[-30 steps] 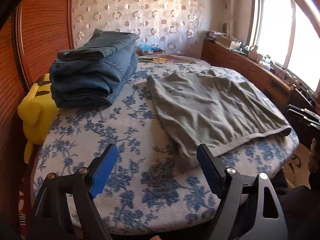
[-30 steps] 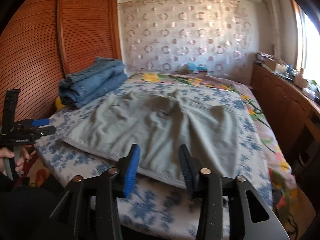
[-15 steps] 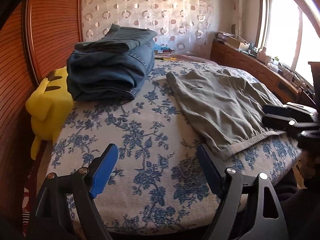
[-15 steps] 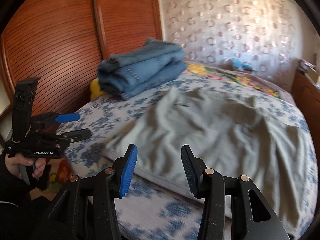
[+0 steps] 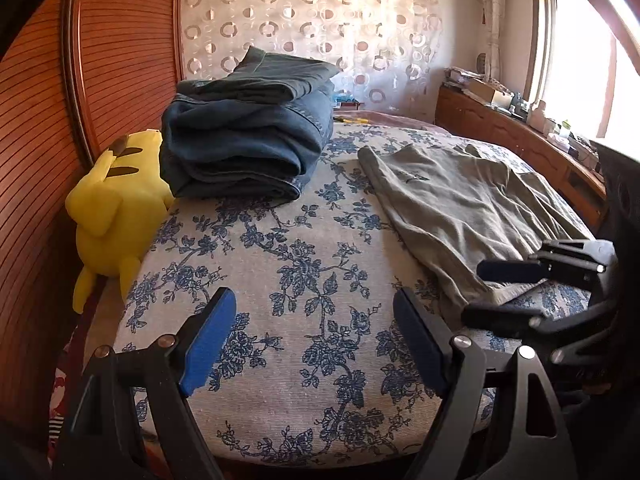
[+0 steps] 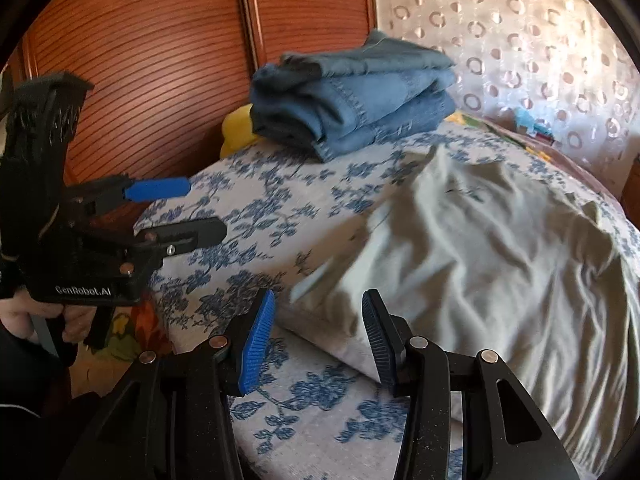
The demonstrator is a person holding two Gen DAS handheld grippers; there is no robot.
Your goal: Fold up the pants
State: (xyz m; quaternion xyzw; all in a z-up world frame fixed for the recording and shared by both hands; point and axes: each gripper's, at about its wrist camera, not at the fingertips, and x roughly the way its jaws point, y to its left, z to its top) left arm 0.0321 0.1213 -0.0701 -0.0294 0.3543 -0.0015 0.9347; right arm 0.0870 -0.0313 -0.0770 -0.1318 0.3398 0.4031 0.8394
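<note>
Swinging in from the right, the right gripper (image 5: 516, 292) now shows at the right edge of the left wrist view, where a second ago it was out of sight, and the grey pants (image 5: 460, 208) sit further right in that picture. From this camera the left gripper (image 5: 316, 340) hangs over bare flowered bedspread (image 5: 280, 264), its jaws wide apart with nothing between them. The pants lie flat, ahead and to the right of it, apart from both fingers, their near hem just beyond the right finger. The right gripper's fingers hover at that hem corner; whether they touch the cloth I cannot tell. A stack of folded jeans (image 5: 248, 140) sits at the far left of the bed, with a yellow plush toy (image 5: 116, 208) beside it against the wooden wardrobe (image 5: 120, 60).

Over to the right wrist view: the right gripper (image 6: 320, 340) stands part open, holding nothing, with the corner of the pants (image 6: 480, 248) right in front of the gap between its fingers. The left gripper (image 6: 180, 212), held in a hand (image 6: 36, 316), sits well left of the pants, jaws apart, over the bed edge. The jeans (image 6: 352, 96) rest behind.
</note>
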